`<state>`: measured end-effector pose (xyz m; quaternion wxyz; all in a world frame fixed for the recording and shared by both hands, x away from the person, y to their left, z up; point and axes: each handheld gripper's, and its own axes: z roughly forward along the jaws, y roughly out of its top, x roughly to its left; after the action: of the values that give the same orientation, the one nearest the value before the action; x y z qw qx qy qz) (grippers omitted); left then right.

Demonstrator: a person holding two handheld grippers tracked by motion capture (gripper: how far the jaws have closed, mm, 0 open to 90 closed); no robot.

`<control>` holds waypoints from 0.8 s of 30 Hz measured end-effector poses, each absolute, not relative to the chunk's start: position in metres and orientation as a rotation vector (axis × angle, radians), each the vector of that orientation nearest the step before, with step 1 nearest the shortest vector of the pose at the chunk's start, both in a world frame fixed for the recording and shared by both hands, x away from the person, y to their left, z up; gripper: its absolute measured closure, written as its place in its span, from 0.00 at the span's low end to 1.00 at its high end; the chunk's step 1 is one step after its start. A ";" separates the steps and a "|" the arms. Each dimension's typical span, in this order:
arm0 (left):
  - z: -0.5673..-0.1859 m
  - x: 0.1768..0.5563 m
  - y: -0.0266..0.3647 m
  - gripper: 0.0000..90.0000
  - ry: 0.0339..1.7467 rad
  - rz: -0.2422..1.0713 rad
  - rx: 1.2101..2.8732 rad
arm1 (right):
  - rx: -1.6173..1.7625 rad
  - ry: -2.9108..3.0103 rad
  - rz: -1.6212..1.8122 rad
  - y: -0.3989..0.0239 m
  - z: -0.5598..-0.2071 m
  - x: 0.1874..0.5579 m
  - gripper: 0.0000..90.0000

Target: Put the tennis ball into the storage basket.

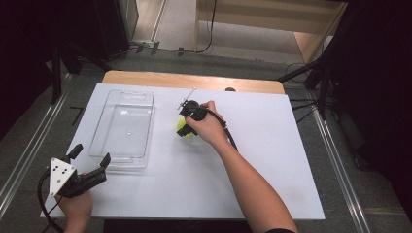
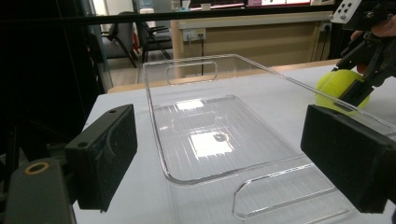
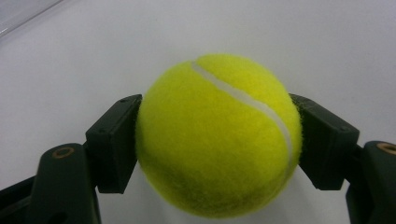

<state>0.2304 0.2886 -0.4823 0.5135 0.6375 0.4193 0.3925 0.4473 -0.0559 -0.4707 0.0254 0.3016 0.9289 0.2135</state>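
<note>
Yellow felt crowds my right gripper view — the tennis ball [image 3: 218, 135] sits squarely between my right gripper's [image 3: 218, 144] two black pads, one pressed to each flank, its white seam curving over the top. So that claw is clamped on the ball, narrowed to the ball's width, the ball resting on the white table [image 3: 327, 46]. From the high view, the ball [image 1: 183, 128] lies just to the right of the clear plastic tray [image 1: 122, 127], apart from its long wall, with my right hand [image 1: 206, 127] over it. My left gripper [image 1: 91, 156] rests near the tray's near short end, at its left corner — jaws spread wide, nothing between them, the tray's handle cut-out [image 2: 280, 191] lying just beyond the pads [image 2: 105, 154].
</note>
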 end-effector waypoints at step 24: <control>-0.482 0.230 0.289 0.13 1.011 0.941 1.529 | 0.875 2.881 0.724 -0.057 -0.444 0.445 0.26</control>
<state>0.2305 0.2889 -0.4823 0.5147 0.6361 0.4207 0.3917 0.4451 -0.0573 -0.4441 0.0224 0.2823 0.9301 0.2339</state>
